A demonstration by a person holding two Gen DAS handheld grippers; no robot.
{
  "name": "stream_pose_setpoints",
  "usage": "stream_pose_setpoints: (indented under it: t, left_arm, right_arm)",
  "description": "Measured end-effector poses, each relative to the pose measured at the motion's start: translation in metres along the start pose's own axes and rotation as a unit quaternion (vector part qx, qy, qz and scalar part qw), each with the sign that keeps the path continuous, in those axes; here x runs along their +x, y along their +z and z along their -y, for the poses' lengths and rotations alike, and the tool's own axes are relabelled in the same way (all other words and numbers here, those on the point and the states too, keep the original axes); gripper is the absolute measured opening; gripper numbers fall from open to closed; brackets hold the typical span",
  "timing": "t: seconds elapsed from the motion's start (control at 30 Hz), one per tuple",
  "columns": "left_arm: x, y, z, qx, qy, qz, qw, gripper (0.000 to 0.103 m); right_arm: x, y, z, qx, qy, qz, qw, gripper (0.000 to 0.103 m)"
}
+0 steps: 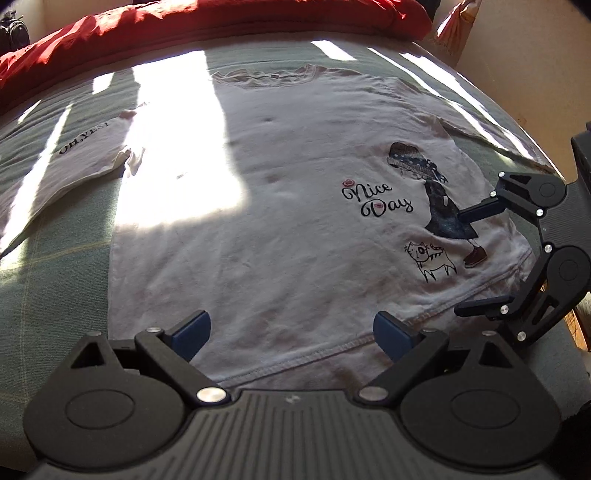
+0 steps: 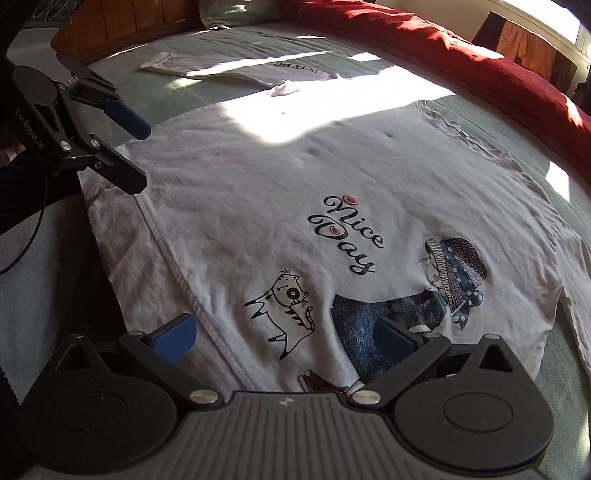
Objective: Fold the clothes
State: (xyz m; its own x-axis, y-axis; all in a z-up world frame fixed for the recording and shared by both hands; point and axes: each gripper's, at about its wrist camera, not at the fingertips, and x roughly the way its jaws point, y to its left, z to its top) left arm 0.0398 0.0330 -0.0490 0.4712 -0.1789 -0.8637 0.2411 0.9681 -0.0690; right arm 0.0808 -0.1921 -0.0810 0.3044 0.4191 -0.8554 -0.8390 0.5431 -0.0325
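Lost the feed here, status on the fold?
Left gripper and right gripper open, both at the hem. White Nice Day shirt flat on the bed, unfolded. Second shirt lies clear.

Probably a home bedroom, bed (image 1: 66, 258), red duvet (image 1: 229, 18)
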Motion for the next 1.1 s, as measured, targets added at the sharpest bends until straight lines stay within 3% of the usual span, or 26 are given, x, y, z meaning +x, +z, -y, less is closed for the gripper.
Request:
stream_pose_setpoints:
  t: [0.17, 0.37, 0.5, 0.67, 0.9, 1.1]
  left_arm:
    - [0.017, -0.01, 0.021, 0.058, 0.014, -0.024, 0.9979, 0.095]
    - [0.04, -0.019, 0.022, 0.049, 0.018, -0.053, 0.9972, 0.097]
    - [0.038, -0.018, 0.022, 0.037, 0.023, -0.057, 0.9974, 0.099]
    - [0.025, -0.005, 0.016, 0.015, 0.034, -0.024, 0.999, 0.099]
    - [0.029, 0.026, 0.004, -0.023, 0.083, 0.023, 0.996, 0.099]
    - [0.059, 0.035, -0.004, -0.04, 0.1, 0.004, 0.9942, 0.099]
  right_arm:
    - [-0.007, -0.036, 0.013, 0.007, -0.034, -0.042, 0.999, 0.103]
    - [-0.032, -0.061, 0.042, 0.08, -0.05, -0.074, 0.993, 0.103]
    - [-0.049, -0.052, 0.058, 0.138, -0.057, -0.057, 0.987, 0.103]
    - [-0.054, -0.021, 0.071, 0.196, -0.074, -0.012, 0.978, 0.103]
    - [-0.021, 0.009, 0.076, 0.252, -0.089, 0.024, 0.963, 0.103]
    - [0.014, 0.006, 0.068, 0.296, -0.091, 0.012, 0.951, 0.103]
